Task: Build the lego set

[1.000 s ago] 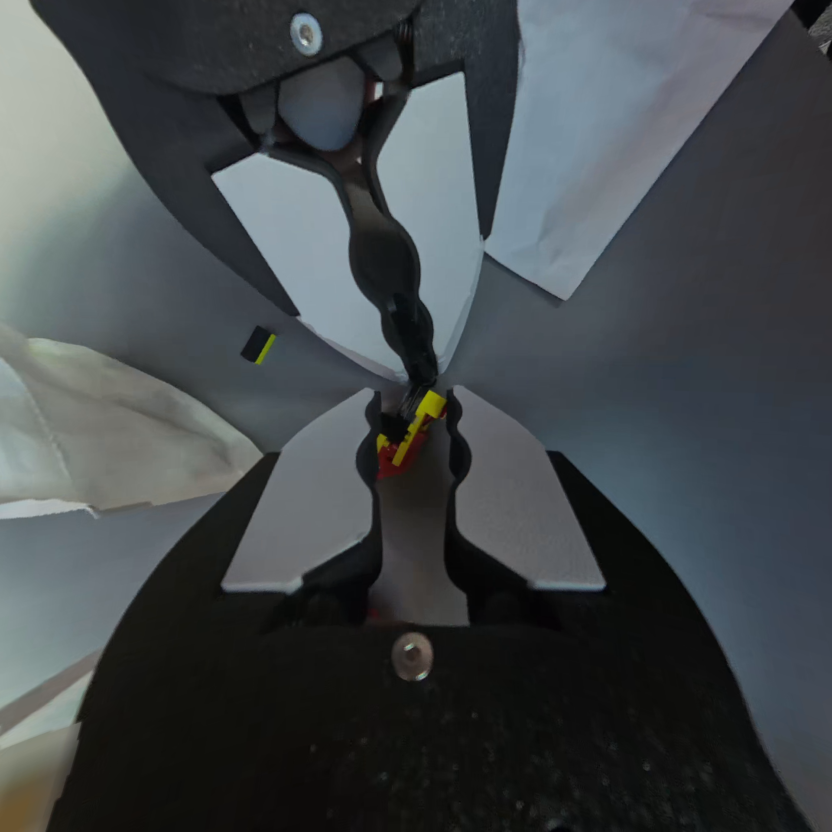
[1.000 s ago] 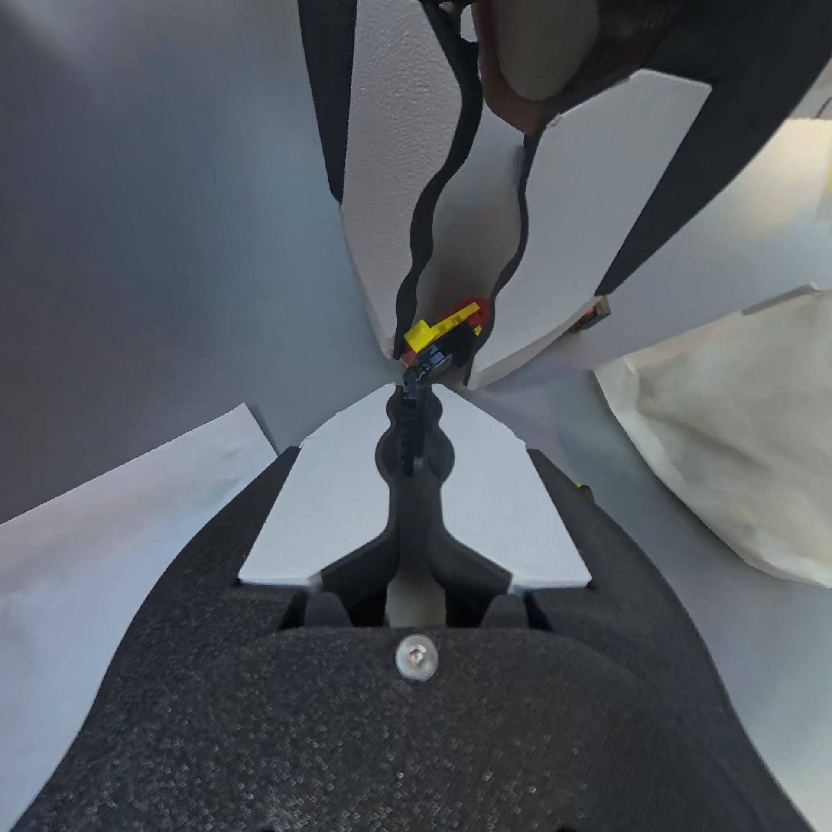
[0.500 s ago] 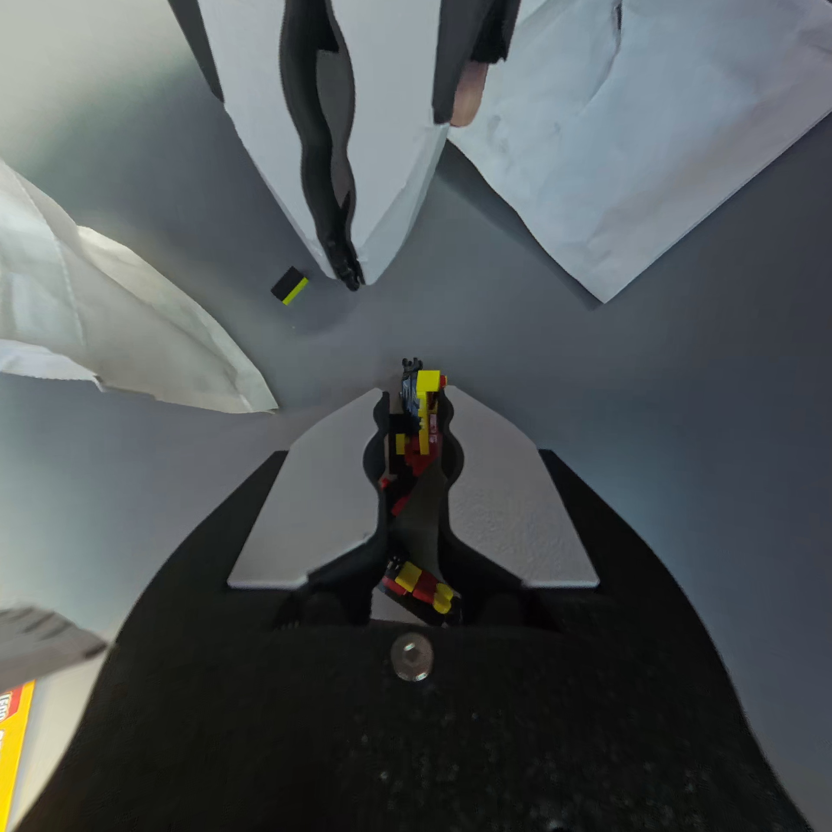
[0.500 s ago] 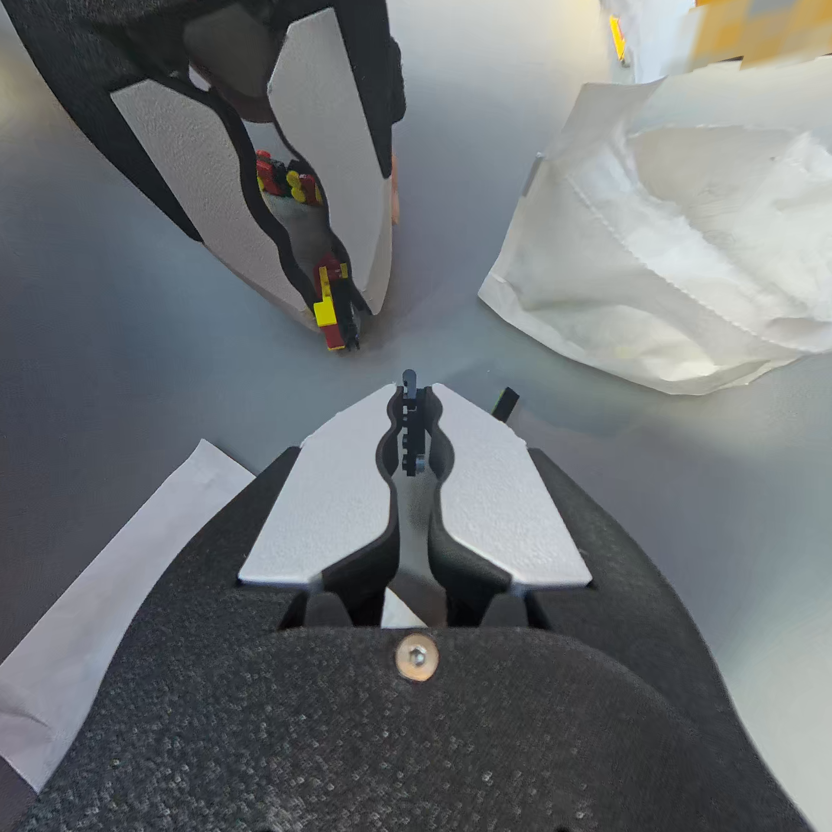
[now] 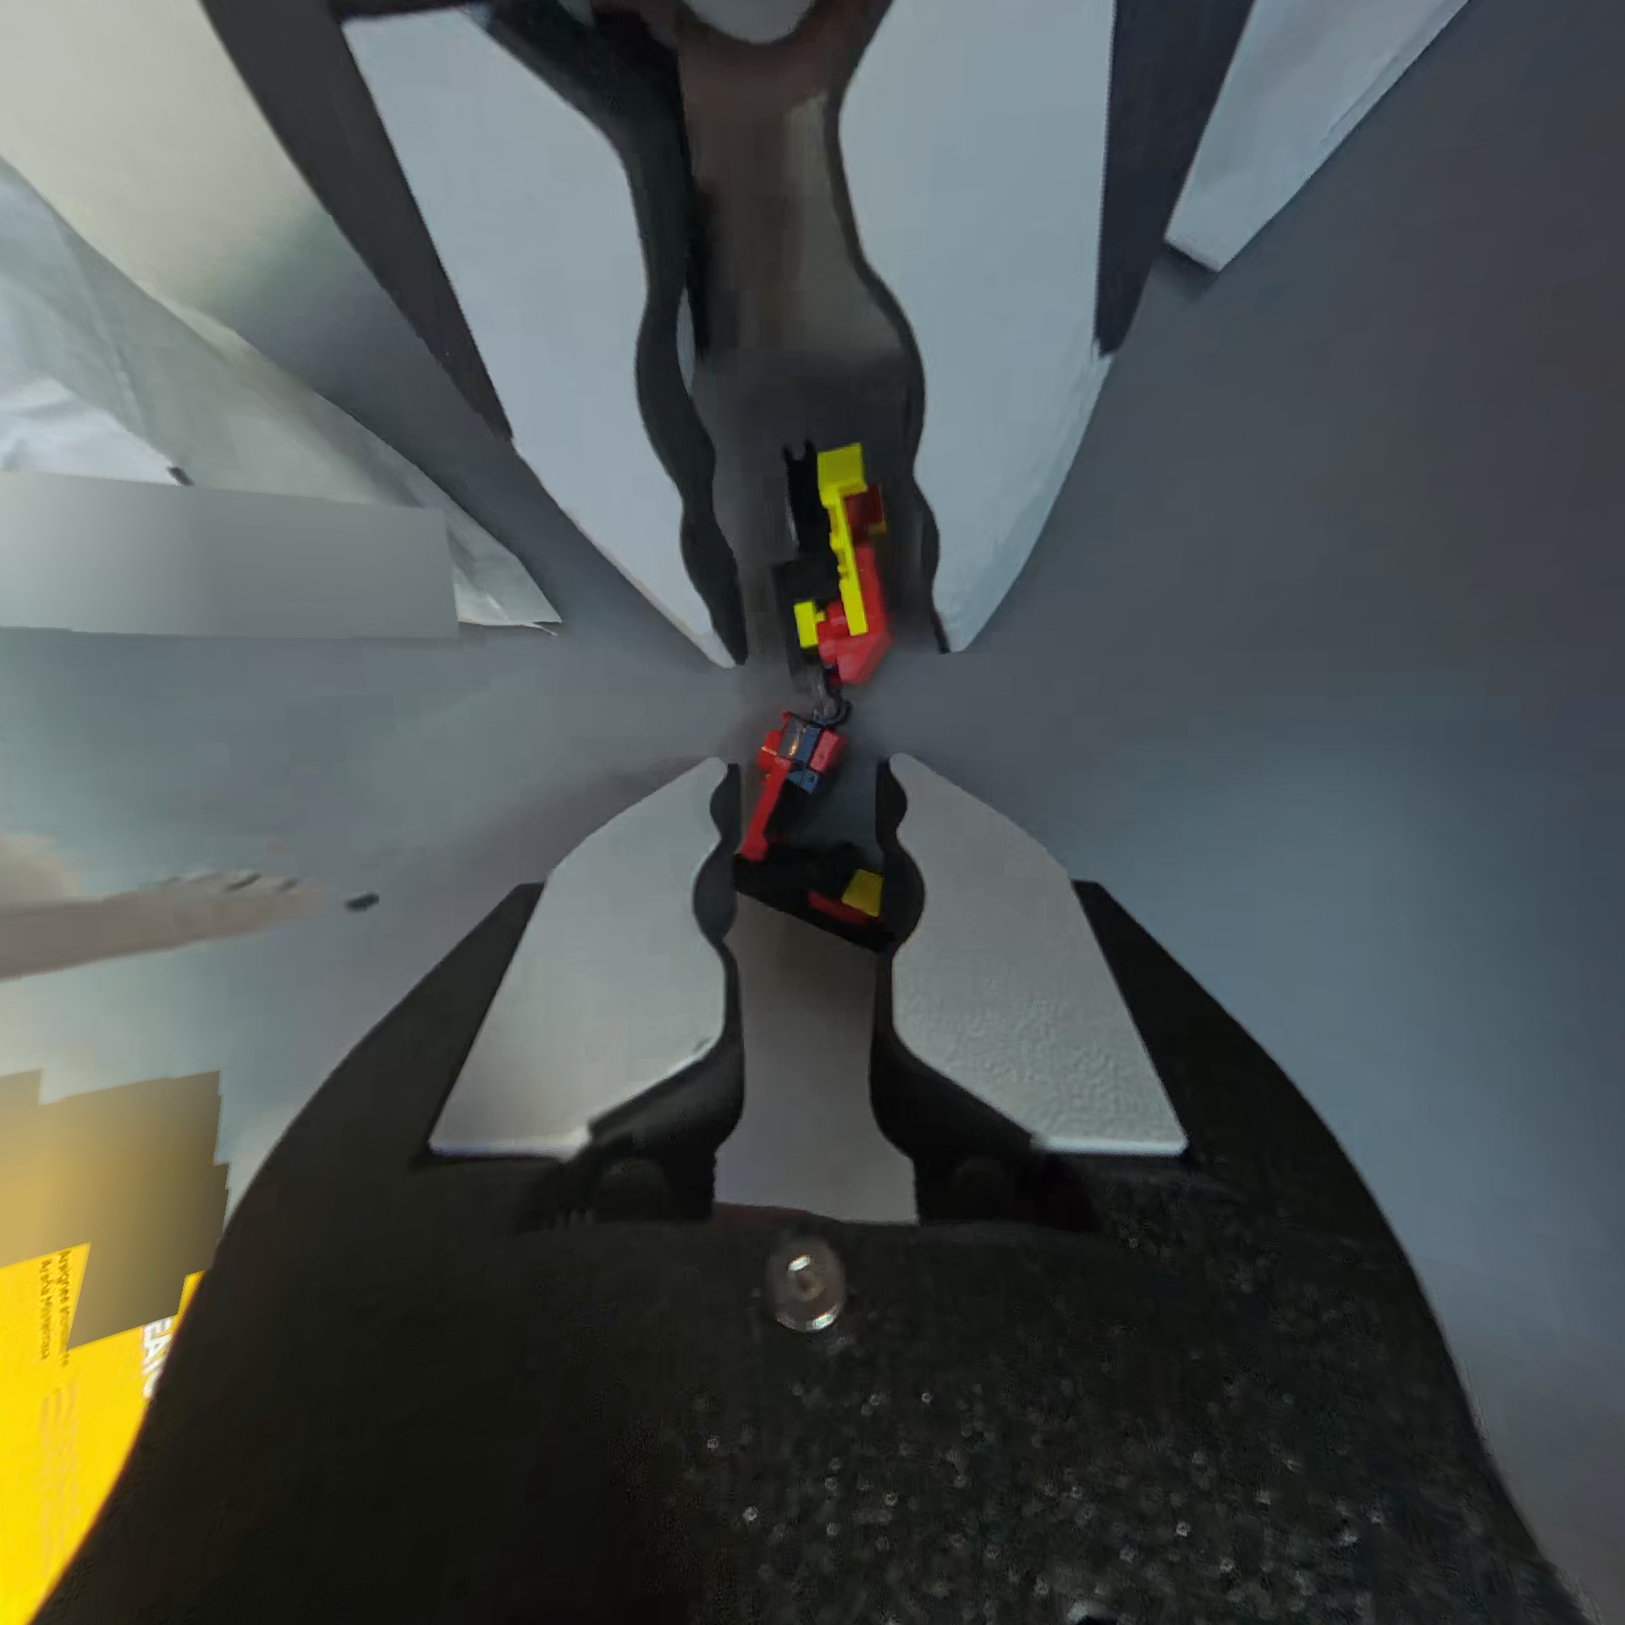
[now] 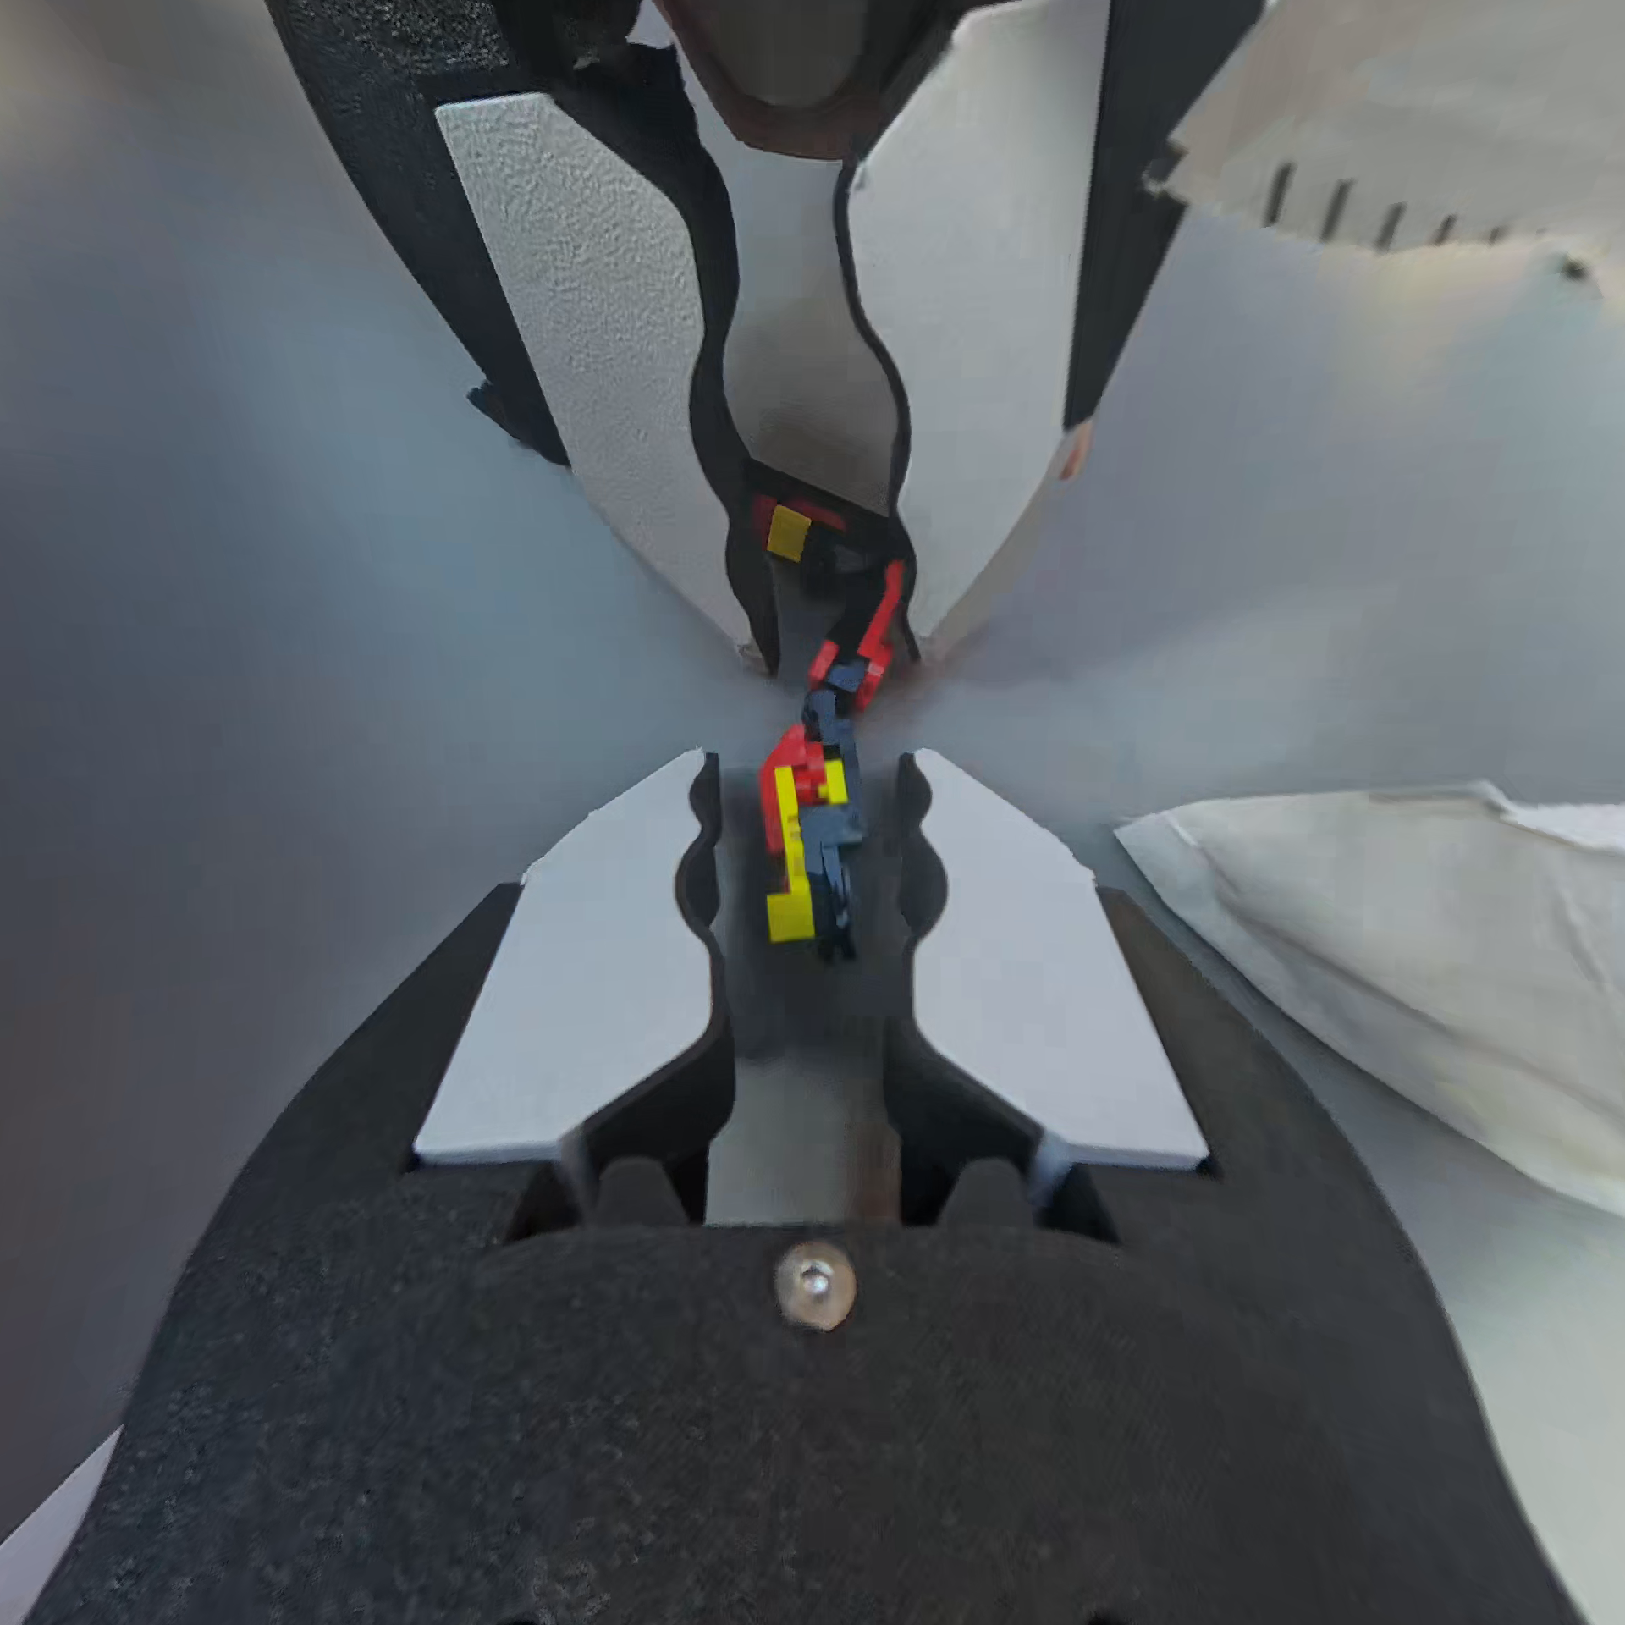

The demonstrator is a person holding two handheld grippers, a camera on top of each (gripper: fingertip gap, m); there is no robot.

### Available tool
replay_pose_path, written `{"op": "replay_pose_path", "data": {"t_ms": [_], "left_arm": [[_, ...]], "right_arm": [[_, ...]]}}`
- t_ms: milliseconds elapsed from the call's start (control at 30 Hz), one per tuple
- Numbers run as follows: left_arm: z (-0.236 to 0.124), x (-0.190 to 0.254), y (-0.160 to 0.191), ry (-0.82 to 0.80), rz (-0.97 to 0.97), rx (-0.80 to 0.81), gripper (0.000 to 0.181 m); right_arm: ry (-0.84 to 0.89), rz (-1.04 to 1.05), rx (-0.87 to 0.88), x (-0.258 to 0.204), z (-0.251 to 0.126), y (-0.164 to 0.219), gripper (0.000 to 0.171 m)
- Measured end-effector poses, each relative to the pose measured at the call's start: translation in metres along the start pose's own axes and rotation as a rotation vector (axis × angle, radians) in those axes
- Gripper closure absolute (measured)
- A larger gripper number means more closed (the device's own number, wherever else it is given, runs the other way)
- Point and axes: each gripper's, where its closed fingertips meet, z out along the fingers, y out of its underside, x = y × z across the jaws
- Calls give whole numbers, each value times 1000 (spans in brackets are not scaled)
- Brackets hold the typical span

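Note:
A small red, yellow and black lego model (image 5: 805,884) is clamped at its black base between the fingers of my left gripper (image 5: 809,761). The model's jointed arm reaches forward to a yellow and red end (image 5: 840,563). That end lies between the fingers of my right gripper (image 5: 840,651), which faces me tip to tip. In the right wrist view my right gripper (image 6: 809,754) stands open, with gaps on both sides of the yellow, red and dark blue end (image 6: 805,844). The left gripper (image 6: 840,661) holds the base (image 6: 791,532) opposite.
Both grippers hover over a grey table (image 5: 1319,703). A crumpled white paper bag (image 6: 1407,967) lies to the right of the right gripper. A white sheet (image 5: 1275,132) lies far right and a yellow printed booklet (image 5: 53,1451) at the lower left. The grippers are tip to tip, or close to it.
The grippers were apart half a second ago and have come together tip to tip. The right gripper, then shut on a small black piece, now stands open around the model's far end.

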Motion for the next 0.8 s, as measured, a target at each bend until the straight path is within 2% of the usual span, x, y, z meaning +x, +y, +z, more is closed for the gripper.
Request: {"op": "replay_pose_path", "data": {"t_ms": [33, 100, 400, 433, 533, 800], "left_arm": [[1, 1, -1, 24, -1, 4, 154], [1, -2, -1, 33, -21, 5, 166], [4, 7, -11, 52, -121, 98, 167], [5, 9, -12, 53, -114, 108, 168], [6, 13, -17, 45, -105, 131, 168], [5, 13, -21, 6, -104, 149, 167]], "right_arm": [[-16, -2, -17, -1, 5, 1, 149], [-30, 3, -14, -3, 6, 0, 150], [205, -164, 96, -7, -3, 5, 150], [185, -130, 121, -9, -4, 5, 150], [-12, 152, 204, -15, -11, 5, 150], [-208, 441, 242, -14, -18, 3, 151]]}}
